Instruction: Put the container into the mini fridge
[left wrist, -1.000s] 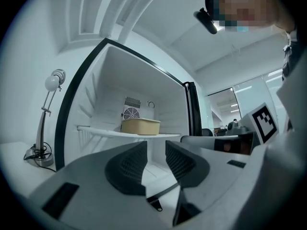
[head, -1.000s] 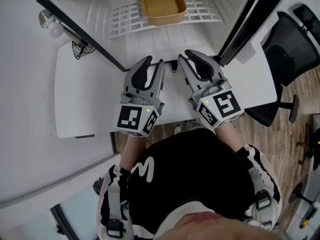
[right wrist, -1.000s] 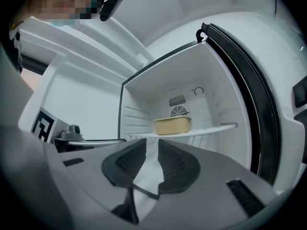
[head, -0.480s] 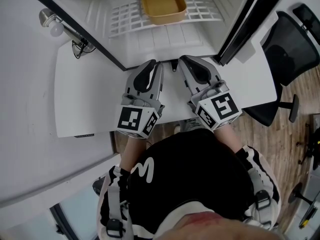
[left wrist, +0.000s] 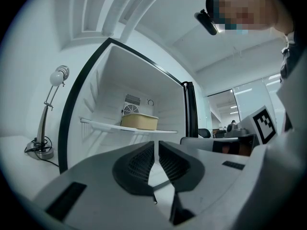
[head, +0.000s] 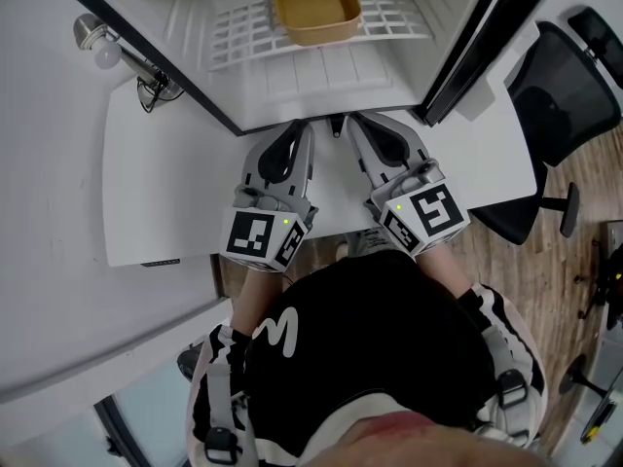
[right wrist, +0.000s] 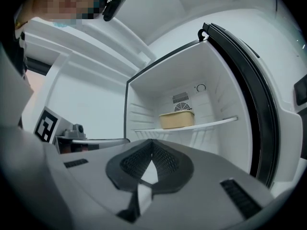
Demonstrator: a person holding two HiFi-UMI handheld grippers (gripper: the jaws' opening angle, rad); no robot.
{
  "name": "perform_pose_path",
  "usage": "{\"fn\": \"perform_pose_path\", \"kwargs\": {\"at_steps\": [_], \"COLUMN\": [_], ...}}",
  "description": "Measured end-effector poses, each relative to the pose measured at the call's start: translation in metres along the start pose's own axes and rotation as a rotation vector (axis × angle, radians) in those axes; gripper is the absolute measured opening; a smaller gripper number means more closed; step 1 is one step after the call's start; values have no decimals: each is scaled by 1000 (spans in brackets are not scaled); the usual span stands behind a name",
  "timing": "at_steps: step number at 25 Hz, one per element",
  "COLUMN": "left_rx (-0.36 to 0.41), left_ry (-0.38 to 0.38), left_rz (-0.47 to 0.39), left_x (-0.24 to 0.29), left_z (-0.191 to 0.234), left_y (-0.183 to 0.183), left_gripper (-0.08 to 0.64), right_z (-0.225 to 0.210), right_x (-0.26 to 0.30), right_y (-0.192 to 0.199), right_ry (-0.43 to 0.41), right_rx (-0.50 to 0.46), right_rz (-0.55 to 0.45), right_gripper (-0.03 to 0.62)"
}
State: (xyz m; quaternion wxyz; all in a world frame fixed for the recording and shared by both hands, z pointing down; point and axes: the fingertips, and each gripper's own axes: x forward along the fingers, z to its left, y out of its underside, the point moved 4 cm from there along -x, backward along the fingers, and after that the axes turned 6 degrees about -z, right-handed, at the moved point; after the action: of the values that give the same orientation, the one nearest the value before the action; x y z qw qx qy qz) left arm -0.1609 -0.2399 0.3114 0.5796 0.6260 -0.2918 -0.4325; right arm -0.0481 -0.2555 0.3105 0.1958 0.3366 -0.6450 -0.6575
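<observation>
— Head view: what's new?
— The left gripper [head: 298,126] and right gripper [head: 353,119] have just been closing. Their jaws now meet, with nothing between them. The container [head: 314,6] sits well ahead of both tips, on the fridge [head: 321,78] shelf [head: 243,42].
— So it's delivered?
— I'd judge so.
— Left gripper view?
— Jaws together, empty. Beyond them the container [left wrist: 139,121], tan and lidless, stands upright before the fan [left wrist: 129,110].
— Right gripper view?
— Closed on nothing too, with the container [right wrist: 177,119] ahead.
</observation>
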Motion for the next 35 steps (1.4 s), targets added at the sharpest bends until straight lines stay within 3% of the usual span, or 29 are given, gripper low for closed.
{"fn": "perform_pose_path", "kwargs": {"at_steps": [35], "left_rx": [-3], "left_ry": [14], "left_rz": [-6], "left_x": [-3], "left_z": [-9], "left_y": [-1], "left_gripper": [34], "right_z": [3], "right_x": [-8], "right_y": [-3], "right_ry": [6], "right_rx": [-23], "right_rz": [10], "right_gripper": [11]}}
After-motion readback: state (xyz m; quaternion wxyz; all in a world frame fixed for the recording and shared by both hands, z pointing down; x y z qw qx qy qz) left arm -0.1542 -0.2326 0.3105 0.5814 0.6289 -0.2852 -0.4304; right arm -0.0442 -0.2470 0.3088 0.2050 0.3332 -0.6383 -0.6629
